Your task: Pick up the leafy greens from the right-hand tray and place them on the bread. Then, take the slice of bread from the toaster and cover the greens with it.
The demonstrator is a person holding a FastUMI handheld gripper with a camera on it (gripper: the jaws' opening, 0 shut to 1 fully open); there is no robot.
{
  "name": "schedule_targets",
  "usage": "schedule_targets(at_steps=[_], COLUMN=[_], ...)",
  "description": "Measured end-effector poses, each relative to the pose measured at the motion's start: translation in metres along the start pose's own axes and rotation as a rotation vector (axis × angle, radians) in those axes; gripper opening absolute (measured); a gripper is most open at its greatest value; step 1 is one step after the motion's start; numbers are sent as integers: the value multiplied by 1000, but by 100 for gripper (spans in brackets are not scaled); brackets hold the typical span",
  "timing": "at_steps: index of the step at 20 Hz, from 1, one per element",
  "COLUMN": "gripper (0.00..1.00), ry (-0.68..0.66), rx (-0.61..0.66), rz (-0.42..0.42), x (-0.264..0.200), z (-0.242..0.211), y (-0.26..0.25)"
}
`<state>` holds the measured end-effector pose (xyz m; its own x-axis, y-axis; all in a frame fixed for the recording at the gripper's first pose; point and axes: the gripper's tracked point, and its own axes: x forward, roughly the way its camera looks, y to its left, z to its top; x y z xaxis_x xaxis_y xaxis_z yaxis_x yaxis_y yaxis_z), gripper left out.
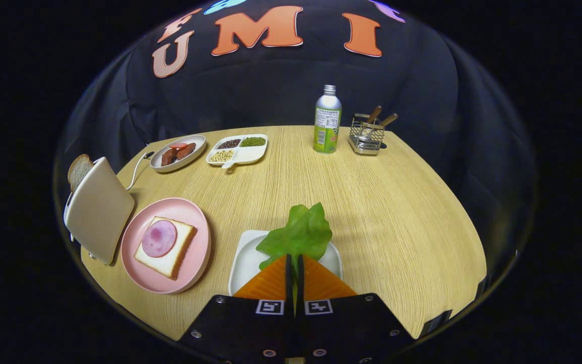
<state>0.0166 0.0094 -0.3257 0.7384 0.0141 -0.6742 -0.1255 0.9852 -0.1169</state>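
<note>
Leafy greens (298,233), a bright green crinkled plastic-looking leaf, are pinched at the stem end between the two fingers of the hand-held gripper (294,270), whose jaws stand nearly together with only the stem in the gap. The leaf stands up ahead of the fingertips, over the white rounded-square tray (248,263); whether it has cleared the tray surface cannot be told.

Status, as judged from this position:

1. Grasp of the greens: done.
2. Transfer to the square white bread slice (165,246) (already topped with a round pink ham slice (159,238)) on the round pink plate (197,253), to the left of the tray: not yet done.
3. Removal of the second bread slice (79,169), which protrudes from the beige toaster (99,210) beyond the plate: not yet done.
</note>
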Motion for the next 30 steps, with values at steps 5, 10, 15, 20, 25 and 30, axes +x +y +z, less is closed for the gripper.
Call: schedule_targets(at_steps=[5, 10, 15, 20, 25, 30], gripper=[1, 1, 1, 1, 1, 3], ry=[-39, -81, -82, -47, 1, 94], rx=[-12, -51, -89, -119, -123, -88], rz=[25, 93, 211, 312, 323, 271], x=[-20, -35, -41, -37, -24, 0], z=[24, 53, 64, 56, 40, 12], y=[16, 64, 136, 202, 223, 210])
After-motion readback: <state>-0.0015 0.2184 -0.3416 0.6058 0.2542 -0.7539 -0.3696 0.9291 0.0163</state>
